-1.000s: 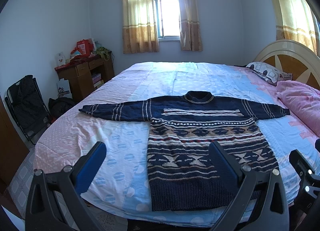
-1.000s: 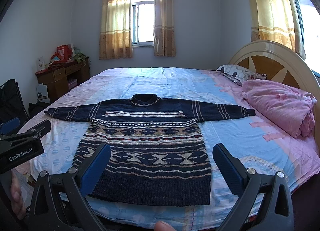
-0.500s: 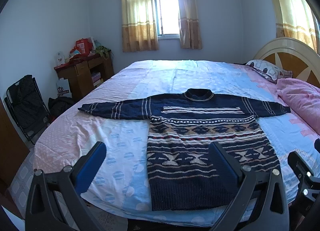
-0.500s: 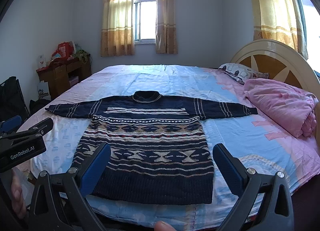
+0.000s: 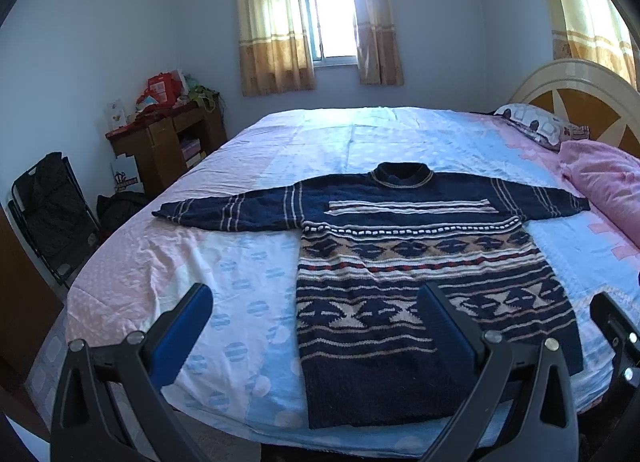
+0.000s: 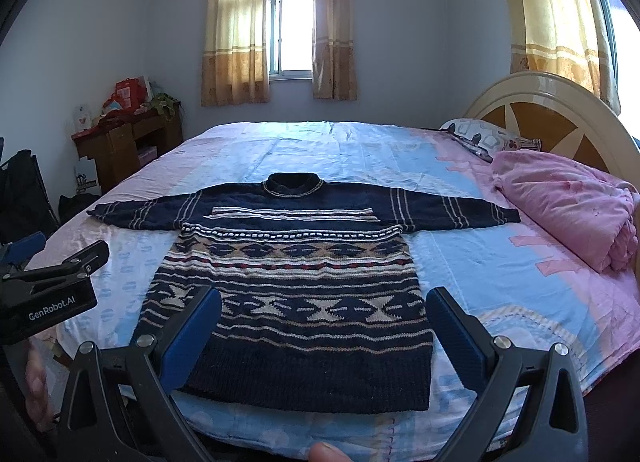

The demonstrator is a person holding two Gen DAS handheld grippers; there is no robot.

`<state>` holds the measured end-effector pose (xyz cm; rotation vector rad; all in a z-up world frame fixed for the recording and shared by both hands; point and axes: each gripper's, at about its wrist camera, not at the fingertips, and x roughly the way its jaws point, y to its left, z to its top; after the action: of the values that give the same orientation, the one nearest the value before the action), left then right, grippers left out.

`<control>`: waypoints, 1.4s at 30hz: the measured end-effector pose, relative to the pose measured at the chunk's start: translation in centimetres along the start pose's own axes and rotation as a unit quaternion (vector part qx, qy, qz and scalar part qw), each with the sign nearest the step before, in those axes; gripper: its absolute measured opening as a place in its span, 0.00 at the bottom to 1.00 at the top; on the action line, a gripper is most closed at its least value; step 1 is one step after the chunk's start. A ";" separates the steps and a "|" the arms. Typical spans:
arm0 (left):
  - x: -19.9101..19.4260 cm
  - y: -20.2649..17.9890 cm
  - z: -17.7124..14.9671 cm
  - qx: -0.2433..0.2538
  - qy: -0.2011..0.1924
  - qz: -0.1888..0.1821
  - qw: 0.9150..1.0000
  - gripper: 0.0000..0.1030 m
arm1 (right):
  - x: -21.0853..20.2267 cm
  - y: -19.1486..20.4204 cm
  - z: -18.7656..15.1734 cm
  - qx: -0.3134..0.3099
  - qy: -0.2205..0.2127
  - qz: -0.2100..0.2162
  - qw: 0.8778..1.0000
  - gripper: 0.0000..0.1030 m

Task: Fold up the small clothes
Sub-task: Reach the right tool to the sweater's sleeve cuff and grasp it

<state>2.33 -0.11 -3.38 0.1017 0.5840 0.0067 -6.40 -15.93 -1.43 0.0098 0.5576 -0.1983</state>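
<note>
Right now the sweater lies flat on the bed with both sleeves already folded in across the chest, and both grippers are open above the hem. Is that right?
Not quite. The sweater does lie flat on the bed, but its sleeves are spread straight out to each side, not folded in; the right wrist view shows this plainly. The left gripper and right gripper are open near the hem, as you said.

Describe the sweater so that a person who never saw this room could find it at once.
Look at the big bed under the window. The sweater lies flat near its foot edge, sleeves spread wide. It is dark navy knit with beige and white patterned bands, unlike the pink blanket bundled by the headboard.
</note>
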 end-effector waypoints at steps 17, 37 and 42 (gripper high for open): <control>8.1 -2.1 2.8 0.070 0.016 0.021 0.997 1.00 | 9.0 -0.9 0.9 -0.029 0.048 -0.040 0.998 0.99; 19.1 -6.3 5.6 0.097 0.062 0.024 0.993 1.00 | 21.0 -7.9 1.7 -0.009 0.119 -0.098 0.988 0.99; 21.6 -7.6 6.4 0.104 0.051 0.044 0.992 1.00 | 23.2 -10.5 2.3 -0.002 0.125 -0.113 0.986 0.99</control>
<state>23.73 -7.47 -10.72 0.3315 0.6820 0.0362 12.07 -30.61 -11.21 -0.0330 0.8110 -0.4219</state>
